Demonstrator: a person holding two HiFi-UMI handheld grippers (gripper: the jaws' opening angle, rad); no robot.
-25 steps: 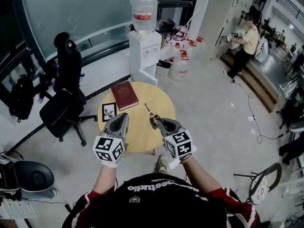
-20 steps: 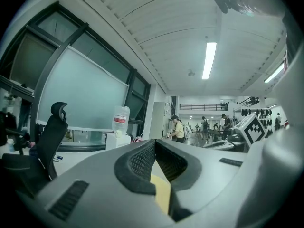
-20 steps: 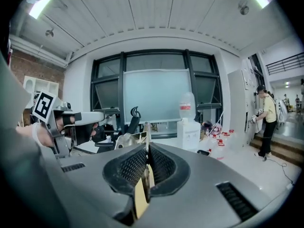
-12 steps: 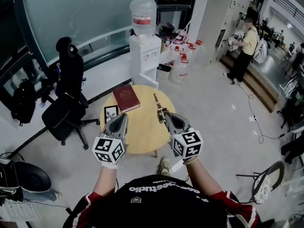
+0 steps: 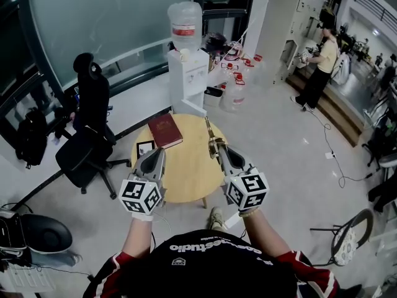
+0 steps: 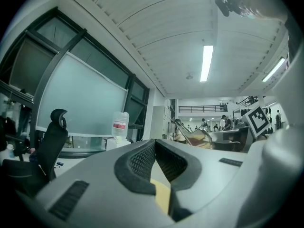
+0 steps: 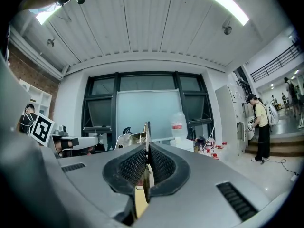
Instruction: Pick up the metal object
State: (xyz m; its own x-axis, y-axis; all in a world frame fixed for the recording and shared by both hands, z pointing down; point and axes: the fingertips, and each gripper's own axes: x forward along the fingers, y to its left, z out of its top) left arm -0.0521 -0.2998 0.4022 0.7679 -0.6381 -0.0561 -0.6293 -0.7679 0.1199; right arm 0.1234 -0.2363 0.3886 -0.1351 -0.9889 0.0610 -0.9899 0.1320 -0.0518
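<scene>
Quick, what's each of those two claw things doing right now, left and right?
Left gripper: closed, nothing between its jaws.
Right gripper: closed on the thin gold-coloured metal object.

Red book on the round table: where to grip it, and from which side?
Grip the red book across its thickness at the far-left corner, left claw level, coming from the far-left rim of the round table. It lies flat, cover up, and that corner sits by the rim. Overhang can't be told; probably slide it out first.
</scene>
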